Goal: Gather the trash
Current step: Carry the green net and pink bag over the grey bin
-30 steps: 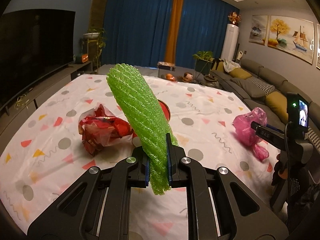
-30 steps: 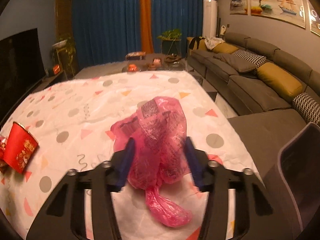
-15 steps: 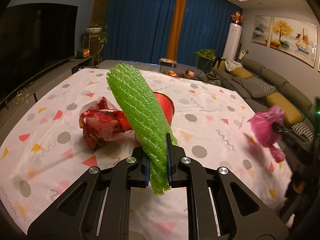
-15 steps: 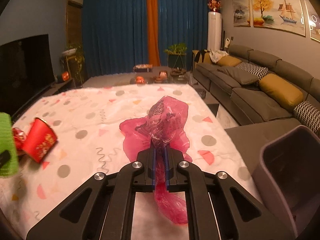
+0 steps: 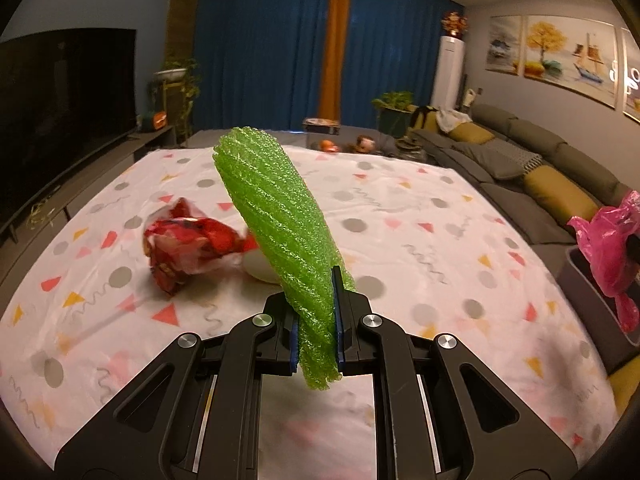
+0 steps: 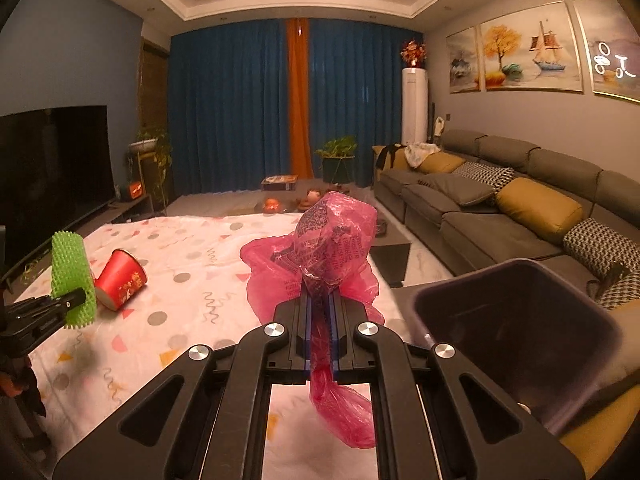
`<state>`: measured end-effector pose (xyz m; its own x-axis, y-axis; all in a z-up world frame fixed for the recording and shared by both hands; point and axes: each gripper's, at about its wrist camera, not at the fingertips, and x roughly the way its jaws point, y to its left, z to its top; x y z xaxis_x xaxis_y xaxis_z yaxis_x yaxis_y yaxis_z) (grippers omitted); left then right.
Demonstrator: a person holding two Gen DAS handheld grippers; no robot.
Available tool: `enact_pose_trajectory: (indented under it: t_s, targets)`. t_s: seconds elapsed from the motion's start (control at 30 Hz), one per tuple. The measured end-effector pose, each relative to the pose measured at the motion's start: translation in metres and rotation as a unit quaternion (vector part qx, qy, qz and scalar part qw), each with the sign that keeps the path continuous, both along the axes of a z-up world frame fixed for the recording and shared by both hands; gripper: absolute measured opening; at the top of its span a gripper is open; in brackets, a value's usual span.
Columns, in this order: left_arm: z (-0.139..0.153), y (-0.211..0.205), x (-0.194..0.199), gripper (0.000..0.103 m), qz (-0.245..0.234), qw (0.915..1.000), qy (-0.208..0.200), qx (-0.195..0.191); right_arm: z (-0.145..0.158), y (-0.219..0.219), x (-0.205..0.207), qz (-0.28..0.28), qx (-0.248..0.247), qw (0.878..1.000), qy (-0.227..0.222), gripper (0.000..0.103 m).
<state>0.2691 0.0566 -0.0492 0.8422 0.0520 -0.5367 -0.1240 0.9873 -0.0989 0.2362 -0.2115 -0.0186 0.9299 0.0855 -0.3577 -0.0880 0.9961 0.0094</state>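
Pinching the light, limp pink plastic bag (image 6: 332, 256) at its gathered neck, my right hand-held gripper (image 6: 320, 320) holds it, bin (image 6: 516, 344) at three o'clock.

Red cup (image 5: 256, 268) mostly hidden behind green foam net (image 5: 280, 216) in left wrist view. Bin (image 5: 596, 300) cut off by right edge, partly behind pink bag (image 5: 608, 248). Red wrapper (image 5: 188, 244) blurred.

Ribbed green foam net (image 5: 280, 216); glossy crinkled pink plastic bag (image 6: 332, 248); matt patterned cloth (image 5: 400, 216)
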Motion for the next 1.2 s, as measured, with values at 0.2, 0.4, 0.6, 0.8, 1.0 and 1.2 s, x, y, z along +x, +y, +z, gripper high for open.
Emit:
enact_pose_trajectory:
  t_s: [0.2, 0.4, 0.6, 0.8, 1.0, 1.2]
  targets:
    - [0.018, -0.043, -0.020, 0.012, -0.051, 0.9986, -0.015, 0.002, 0.005, -0.029, -0.030, -0.016, 0.009, 1.000, -0.016, 0.008]
    - [0.037, -0.110, -0.029, 0.012, -0.129, 0.9913, -0.027, 0.002, 0.004, -0.056, -0.043, -0.039, 0.018, 0.999, -0.021, 0.008]
    - [0.049, -0.189, -0.021, 0.012, -0.202, 0.9784, -0.045, 0.003, 0.004, -0.090, -0.046, -0.075, 0.024, 0.997, -0.025, 0.008]
    - [0.051, -0.255, -0.003, 0.012, -0.264, 0.9630, -0.053, -0.009, 0.000, -0.128, -0.041, -0.114, 0.040, 0.992, -0.024, 0.008]
    - [0.041, -0.303, 0.014, 0.012, -0.314, 0.9476, -0.050, -0.028, -0.010, -0.151, -0.035, -0.138, 0.051, 0.989, -0.018, 0.008]
    - [0.022, -0.331, 0.026, 0.012, -0.338, 0.9403, -0.037, -0.021, -0.019, -0.163, -0.028, -0.150, 0.056, 0.987, -0.013, 0.008]
